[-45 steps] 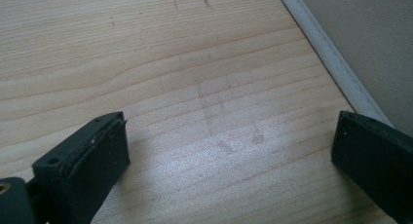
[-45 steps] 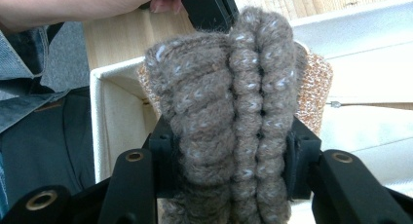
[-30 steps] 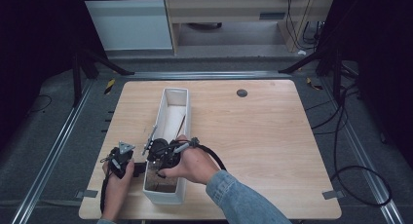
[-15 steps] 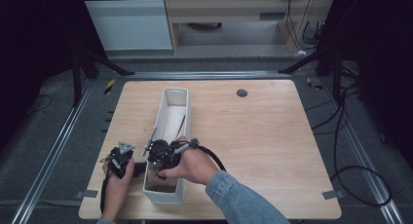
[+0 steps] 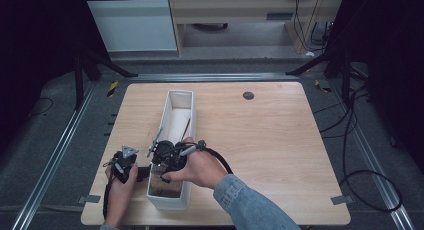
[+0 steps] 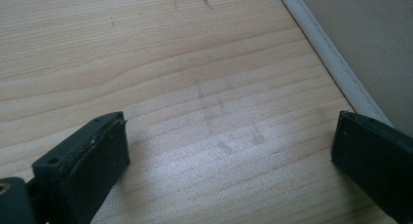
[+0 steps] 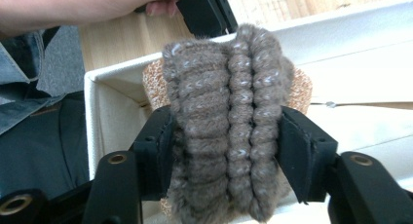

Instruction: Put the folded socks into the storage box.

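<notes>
Right gripper (image 7: 225,136) pinching a brown ribbed knit roll (image 7: 226,121), jaws just easing wider, over the near end of the white box (image 5: 181,102). Lower part of roll cut off. Left gripper (image 6: 229,151) spread over bare table (image 6: 146,63).

A long bin (image 5: 186,109) stood lengthwise on the desk (image 5: 280,150), left of its middle, one short end at the near edge. In the bin's near end lay a knitted roll (image 7: 226,117), between the pads of the right tongs (image 5: 161,159), which hung over that end. The left tongs (image 5: 144,173) sat on the desk just left of the bin, jaws toward its outer wall with bare desk between them. A small round disc (image 5: 248,95) lay well apart, behind and to the right, near the far edge.
</notes>
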A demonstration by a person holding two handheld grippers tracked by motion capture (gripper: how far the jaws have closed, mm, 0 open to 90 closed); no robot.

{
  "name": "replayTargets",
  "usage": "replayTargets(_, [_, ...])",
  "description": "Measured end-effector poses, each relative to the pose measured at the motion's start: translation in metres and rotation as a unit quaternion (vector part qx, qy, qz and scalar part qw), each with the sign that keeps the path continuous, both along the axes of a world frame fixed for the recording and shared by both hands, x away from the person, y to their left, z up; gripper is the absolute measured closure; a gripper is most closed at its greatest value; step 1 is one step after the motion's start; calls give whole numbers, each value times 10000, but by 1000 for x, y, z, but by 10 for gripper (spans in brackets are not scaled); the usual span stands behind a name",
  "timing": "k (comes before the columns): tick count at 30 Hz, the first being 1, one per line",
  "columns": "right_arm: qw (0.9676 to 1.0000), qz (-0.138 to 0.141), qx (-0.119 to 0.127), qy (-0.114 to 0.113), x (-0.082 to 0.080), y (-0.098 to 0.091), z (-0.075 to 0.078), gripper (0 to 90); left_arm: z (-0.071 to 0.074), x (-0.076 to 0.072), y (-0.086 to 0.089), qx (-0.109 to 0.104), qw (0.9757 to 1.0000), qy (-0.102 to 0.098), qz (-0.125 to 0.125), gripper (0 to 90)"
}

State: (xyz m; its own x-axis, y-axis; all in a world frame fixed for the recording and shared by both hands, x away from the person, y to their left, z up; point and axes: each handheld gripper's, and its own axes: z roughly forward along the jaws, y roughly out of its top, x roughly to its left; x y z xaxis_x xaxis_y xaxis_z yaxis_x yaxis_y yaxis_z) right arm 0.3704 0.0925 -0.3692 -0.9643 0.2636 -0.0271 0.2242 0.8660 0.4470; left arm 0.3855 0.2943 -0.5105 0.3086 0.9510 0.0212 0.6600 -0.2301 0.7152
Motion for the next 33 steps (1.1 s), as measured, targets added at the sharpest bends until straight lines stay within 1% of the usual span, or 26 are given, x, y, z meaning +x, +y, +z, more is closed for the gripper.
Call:
replayTargets(6, [9999,62,65,-47,-1,-2,8,471,0,0,0,-1,10000,-1,0,0])
replayTargets(10, [9999,54,125,-36,-1,-3,15,495,0,0,0,6,10000,-5,-2,0])
replayTargets(12, [9998,64,207,-47,0,-5,20,526,0,0,0,7,10000,-5,1,0])
replayTargets(16, [9995,75,272,-109,1,-7,30,573,0,0,0,13,10000,9,-11,0])
replayTargets(18, [9993,75,347,-146,3,-10,35,613,0,0,0,4,10000,11,-7,0])
replayTargets(20, [9990,30,414,-182,5,-12,40,650,0,0,0,-8,10000,12,-2,0])
replayTargets(21, [9990,-3,408,-171,6,-14,43,668,0,0,0,-2,10000,11,-5,0])
replayTargets(24, [9984,-65,518,-216,10,-21,50,733,0,0,0,3,10000,12,-6,0])
replayTargets(29, [9970,-275,680,-263,17,-34,60,843,0,0,0,9,10000,16,-9,0])
replayTargets(33, [9960,-402,741,-296,23,-42,63,900,0,0,0,9,10000,17,-11,0])
